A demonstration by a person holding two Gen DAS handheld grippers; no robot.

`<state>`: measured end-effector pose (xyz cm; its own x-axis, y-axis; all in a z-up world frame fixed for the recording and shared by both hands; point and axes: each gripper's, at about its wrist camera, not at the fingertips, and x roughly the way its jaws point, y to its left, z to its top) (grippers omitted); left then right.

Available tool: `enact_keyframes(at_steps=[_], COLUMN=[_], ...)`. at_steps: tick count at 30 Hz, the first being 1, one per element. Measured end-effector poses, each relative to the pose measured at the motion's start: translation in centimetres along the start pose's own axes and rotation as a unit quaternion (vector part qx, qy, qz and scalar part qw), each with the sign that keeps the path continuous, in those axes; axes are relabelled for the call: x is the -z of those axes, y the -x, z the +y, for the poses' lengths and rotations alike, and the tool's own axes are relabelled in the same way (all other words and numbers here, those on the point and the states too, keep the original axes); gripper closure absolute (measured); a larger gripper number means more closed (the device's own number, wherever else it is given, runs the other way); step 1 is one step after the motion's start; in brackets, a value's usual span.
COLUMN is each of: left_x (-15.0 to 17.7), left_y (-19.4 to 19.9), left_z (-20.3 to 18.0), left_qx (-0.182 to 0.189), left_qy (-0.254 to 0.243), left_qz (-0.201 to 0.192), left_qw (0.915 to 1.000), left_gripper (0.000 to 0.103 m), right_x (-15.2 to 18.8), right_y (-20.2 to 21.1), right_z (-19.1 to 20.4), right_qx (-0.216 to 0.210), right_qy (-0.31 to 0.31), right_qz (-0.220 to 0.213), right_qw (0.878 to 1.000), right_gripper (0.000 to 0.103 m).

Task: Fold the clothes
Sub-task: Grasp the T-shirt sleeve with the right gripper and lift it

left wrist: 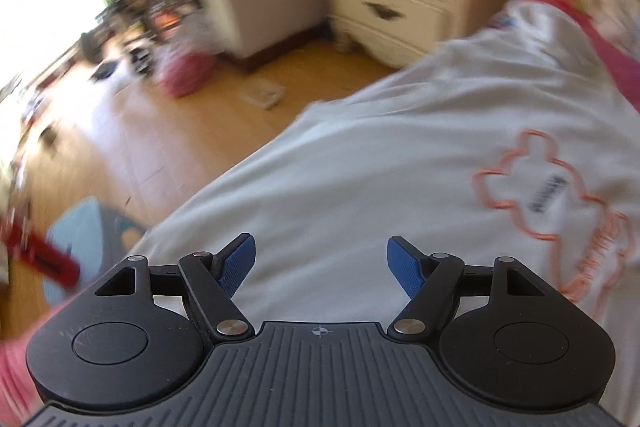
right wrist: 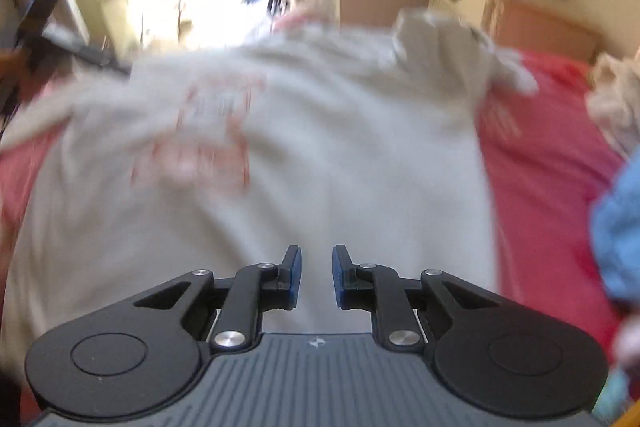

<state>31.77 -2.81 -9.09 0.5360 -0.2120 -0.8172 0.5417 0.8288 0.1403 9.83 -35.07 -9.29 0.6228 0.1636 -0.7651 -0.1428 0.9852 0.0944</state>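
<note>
I judge I'm between folds on the white T-shirt (left wrist: 400,155), spread on the red-covered bed (right wrist: 532,179). My left tool (left wrist: 320,263) hangs empty, fingers wide apart, over the shirt's near edge; my right tool (right wrist: 317,275) (fingers narrowly apart, nothing pinched) hovers likewise. Next: pick an edge to grip.

Motion blur renders the orange print (right wrist: 208,131) on the white shirt (right wrist: 320,167) unreadable in the right wrist view. The shirt's lower hem is hidden behind the right gripper (right wrist: 316,273) body. A blue cloth (right wrist: 618,227) is cut off at the right edge.
</note>
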Motion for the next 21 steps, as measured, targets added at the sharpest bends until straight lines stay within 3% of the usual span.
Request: enact_keyframes(at_steps=[4, 7, 10, 12, 14, 18, 20, 21], left_x=[-2.3, -3.3, -3.8, -4.1, -4.6, -5.9, -6.7, -7.0], left_y=[0.8, -0.2, -1.9, -3.2, -4.3, -5.7, -6.1, -6.4], left_z=[-3.6, -6.1, -7.4, -7.7, -7.8, -7.0, -6.9, -6.8], left_qx=[0.033, 0.052, 0.066, 0.073, 0.069, 0.067, 0.062, 0.06], left_qy=[-0.067, -0.106, -0.102, -0.084, -0.062, -0.013, -0.004, 0.001], left_qz=[0.015, 0.022, 0.008, -0.007, -0.019, -0.037, -0.047, -0.052], left_qw=[0.9971, 0.9928, 0.9926, 0.9937, 0.9955, 0.997, 0.9969, 0.9968], left_gripper=[0.026, 0.026, 0.026, 0.026, 0.026, 0.026, 0.026, 0.026], right_x=[-2.3, -1.9, 0.0, 1.0, 1.4, -1.3, -3.7, -4.9], right_y=[-5.4, -6.3, -4.4, -3.0, -2.1, -1.4, -2.5, -3.0], right_z=[0.0, -2.6, -5.8, -8.0, -9.7, -10.7, -11.0, -11.2], right_qx=[-0.002, 0.032, 0.097, 0.15, 0.164, 0.136, 0.108, 0.093], right_qy=[-0.078, -0.123, -0.161, -0.197, -0.235, -0.242, -0.243, -0.245], right_qz=[-0.024, -0.02, -0.021, -0.013, -0.014, -0.048, -0.073, -0.086], right_qw=[0.997, 0.992, 0.982, 0.969, 0.958, 0.959, 0.961, 0.961], right_gripper=[0.085, 0.086, 0.086, 0.086, 0.084, 0.081, 0.064, 0.06])
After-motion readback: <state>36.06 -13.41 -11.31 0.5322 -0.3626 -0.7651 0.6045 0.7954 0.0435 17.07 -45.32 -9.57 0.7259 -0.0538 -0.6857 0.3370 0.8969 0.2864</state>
